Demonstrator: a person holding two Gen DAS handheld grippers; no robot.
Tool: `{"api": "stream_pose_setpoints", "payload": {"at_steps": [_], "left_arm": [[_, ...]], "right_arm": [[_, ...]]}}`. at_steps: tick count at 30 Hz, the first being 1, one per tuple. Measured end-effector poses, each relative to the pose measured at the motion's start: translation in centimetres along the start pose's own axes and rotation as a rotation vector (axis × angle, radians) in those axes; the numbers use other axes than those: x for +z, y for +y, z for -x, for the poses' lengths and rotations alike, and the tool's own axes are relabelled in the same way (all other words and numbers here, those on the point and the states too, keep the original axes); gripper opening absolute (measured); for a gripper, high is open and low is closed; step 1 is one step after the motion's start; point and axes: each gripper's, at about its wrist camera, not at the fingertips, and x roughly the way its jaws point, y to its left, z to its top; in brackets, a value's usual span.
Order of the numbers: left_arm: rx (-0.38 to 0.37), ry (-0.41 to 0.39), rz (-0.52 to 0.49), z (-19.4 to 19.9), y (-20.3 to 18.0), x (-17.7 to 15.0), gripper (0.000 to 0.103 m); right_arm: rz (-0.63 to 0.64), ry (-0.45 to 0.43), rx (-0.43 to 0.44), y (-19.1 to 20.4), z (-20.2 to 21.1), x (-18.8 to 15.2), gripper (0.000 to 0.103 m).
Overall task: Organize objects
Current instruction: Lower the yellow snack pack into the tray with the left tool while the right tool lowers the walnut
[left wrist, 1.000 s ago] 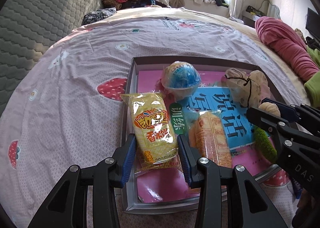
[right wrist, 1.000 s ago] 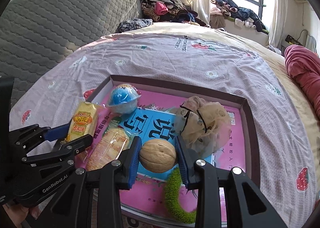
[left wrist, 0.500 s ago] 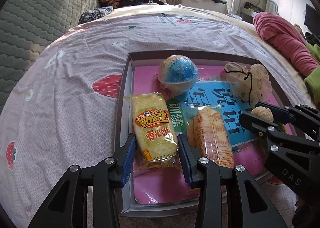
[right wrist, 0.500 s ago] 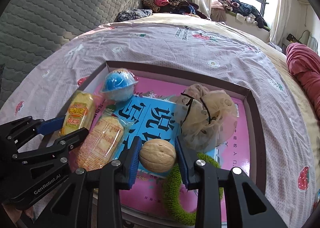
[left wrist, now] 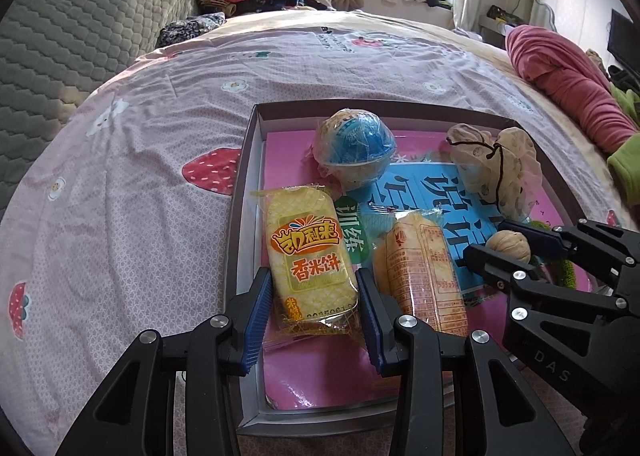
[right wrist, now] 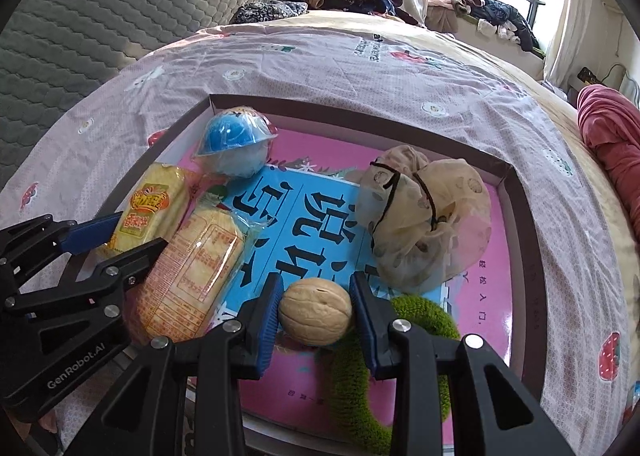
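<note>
The left gripper [left wrist: 316,304] is clamped on a yellow rice cracker pack [left wrist: 308,252] at the near left of the box [left wrist: 240,192] on the bed [left wrist: 120,176]. The right gripper [right wrist: 314,316] is closed on a walnut [right wrist: 316,316] over the near middle of the box, above a green ring [right wrist: 352,384].

A second cracker pack [right wrist: 192,276] lies between the two grippers, just beside both. A blue ball [left wrist: 354,148] sits far left, a gauzy scrunchie [right wrist: 424,220] far right.

Risks, as I judge them: the round, hard walnut could roll out of the pads if the grip loosens. The slick cracker wrapper may slide or crumple. The grippers are near each other, so crossing paths could knock the middle pack.
</note>
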Motion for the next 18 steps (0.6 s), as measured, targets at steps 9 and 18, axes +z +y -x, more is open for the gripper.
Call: {"api": "stream_pose_setpoints", "payload": {"at_steps": [9, 18], "left_arm": [[-0.016, -0.013, 0.017, 0.12, 0.34, -0.01, 0.043], [-0.030, -0.034, 0.009, 0.86, 0.19, -0.11, 0.055]], "right_arm": [[-0.002, -0.003, 0.005, -0.09, -0.23, -0.12, 0.035], [0.008, -0.007, -0.007, 0.33, 0.03, -0.05, 0.035]]}}
